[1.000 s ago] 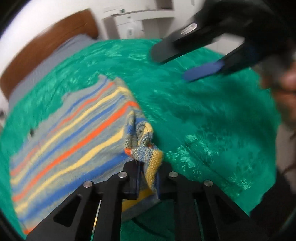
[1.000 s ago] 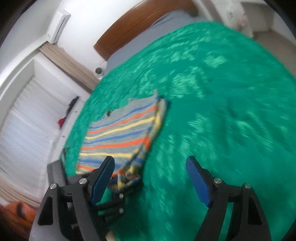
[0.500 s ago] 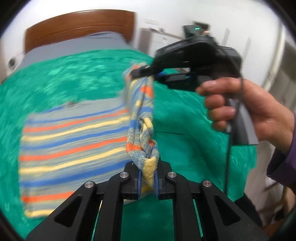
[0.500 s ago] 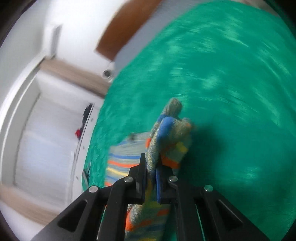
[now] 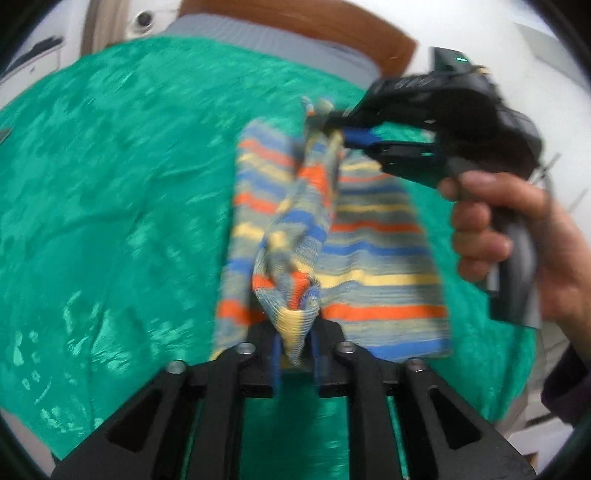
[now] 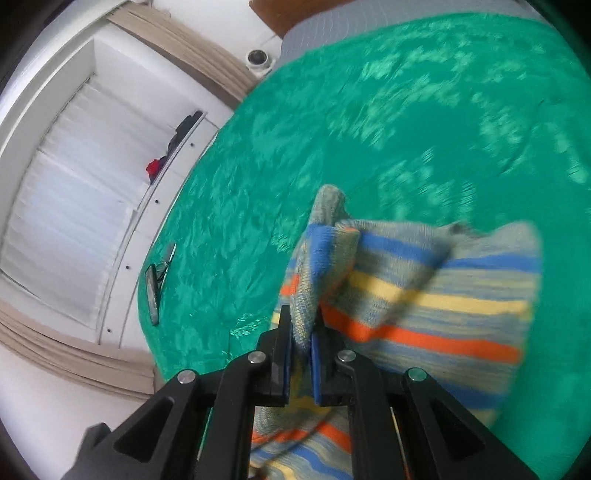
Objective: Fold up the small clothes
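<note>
Green cover, left wrist view: a shiny green bedspread [image 5: 110, 184] fills most of the picture, with a grey sheet [image 5: 258, 37] and a brown headboard [image 5: 314, 22] at the top.
Garment, left wrist view: a striped knit [image 5: 380, 258] in grey, blue, yellow and orange is lifted off the bedspread, one part hanging flat, the middle bunched into a twisted ridge.
Left claw: the left gripper [image 5: 295, 354] has a bunched yellow-and-grey corner of the knit between its blue pads; the jaws have just been opening, and a narrow gap shows beside the cloth, so the pinch looks loose.
Right claw, left wrist view: the right gripper [image 5: 341, 129] pinches the far top edge of the knit; a hand [image 5: 517, 240] grips its handle at the right.
Blur: the whole view is smeared, so fine detail of the pads is unclear.
Green cover, right wrist view: the bedspread [image 6: 369, 129] runs to a white wall with shelves [image 6: 129, 184] and beige curtains [image 6: 184, 44] at the left.
Garment, right wrist view: the knit [image 6: 443, 302] rises in a fold straight out of the claw and spreads to the right above the bedspread.
Right claw, right wrist view: the right gripper [image 6: 301, 350] stands narrow, its jaws having just eased open a little, pads closed on the grey-green fold.
Small object: a dark flat thing [image 6: 151, 288] lies on the bedspread near its left edge; I cannot tell what it is.
</note>
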`<action>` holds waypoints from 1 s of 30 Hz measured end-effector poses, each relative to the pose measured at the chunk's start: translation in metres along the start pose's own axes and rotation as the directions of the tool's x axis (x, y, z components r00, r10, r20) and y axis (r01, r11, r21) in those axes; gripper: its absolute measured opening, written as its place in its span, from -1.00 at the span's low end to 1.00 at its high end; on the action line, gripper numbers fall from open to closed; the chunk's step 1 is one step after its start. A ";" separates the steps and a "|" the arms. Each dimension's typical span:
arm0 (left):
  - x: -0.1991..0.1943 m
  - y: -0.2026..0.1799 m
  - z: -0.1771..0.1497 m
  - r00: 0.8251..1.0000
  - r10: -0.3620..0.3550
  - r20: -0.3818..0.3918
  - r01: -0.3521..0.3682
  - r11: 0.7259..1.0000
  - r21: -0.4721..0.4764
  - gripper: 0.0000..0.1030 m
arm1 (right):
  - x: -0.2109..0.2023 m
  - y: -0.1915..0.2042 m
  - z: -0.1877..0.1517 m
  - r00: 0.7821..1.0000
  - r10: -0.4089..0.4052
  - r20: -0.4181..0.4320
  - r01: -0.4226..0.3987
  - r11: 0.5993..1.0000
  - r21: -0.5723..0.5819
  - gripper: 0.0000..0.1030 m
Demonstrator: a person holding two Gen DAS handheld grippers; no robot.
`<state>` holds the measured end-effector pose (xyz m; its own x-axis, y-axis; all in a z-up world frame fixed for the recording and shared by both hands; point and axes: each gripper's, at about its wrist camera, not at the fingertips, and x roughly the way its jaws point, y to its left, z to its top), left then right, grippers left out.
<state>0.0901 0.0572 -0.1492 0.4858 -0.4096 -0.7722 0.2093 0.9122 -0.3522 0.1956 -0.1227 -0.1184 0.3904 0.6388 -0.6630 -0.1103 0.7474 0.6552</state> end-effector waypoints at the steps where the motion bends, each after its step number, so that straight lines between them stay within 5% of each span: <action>1: 0.001 0.008 -0.001 1.000 0.013 -0.010 -0.014 1.000 -0.023 -0.38 | 0.002 -0.006 -0.002 0.999 0.040 0.004 -0.040 0.999 0.037 -0.52; 3: -0.004 0.017 -0.002 1.000 0.000 -0.005 0.000 0.999 -0.049 -0.11 | 0.002 -0.017 -0.007 0.985 0.165 0.042 -0.170 0.974 0.152 -0.19; 5: -0.019 0.021 -0.004 0.999 0.046 0.015 -0.046 0.998 -0.037 0.26 | -0.016 -0.020 -0.008 0.979 0.189 0.074 -0.198 0.970 0.143 -0.08; 9: -0.037 0.017 0.004 0.997 0.010 0.076 -0.011 1.000 0.016 0.55 | -0.062 -0.011 -0.018 0.997 0.031 0.071 -0.026 0.996 -0.081 -0.08; 11: -0.030 0.014 0.017 0.996 -0.032 0.083 0.029 0.999 0.041 0.65 | -0.085 -0.003 -0.039 0.993 -0.104 0.060 0.116 0.962 -0.247 -0.08; 15: 0.000 0.000 0.035 0.999 -0.012 0.045 0.008 0.995 0.100 0.66 | -0.103 -0.004 -0.089 0.983 -0.185 0.025 0.181 0.912 -0.368 -0.08; 20: 0.048 0.001 0.041 0.984 0.174 -0.044 -0.167 0.976 0.137 0.62 | -0.090 -0.020 -0.133 0.982 -0.189 0.023 0.186 0.926 -0.329 -0.08; 25: 0.031 0.009 0.045 0.991 0.130 -0.043 -0.125 0.987 0.102 0.55 | -0.075 -0.020 -0.134 0.967 -0.249 0.055 0.254 0.926 -0.280 -0.07; 30: 0.015 0.004 0.061 0.999 0.031 0.008 -0.032 0.993 0.116 0.72 | -0.096 0.002 -0.120 0.954 -0.272 0.126 0.299 0.892 -0.339 -0.07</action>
<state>0.1499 0.0553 -0.1301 0.4985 -0.3810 -0.7787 0.2908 0.9197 -0.2638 0.0483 -0.1604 -0.0970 0.5177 0.3830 -0.7650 -0.2915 0.9197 0.2632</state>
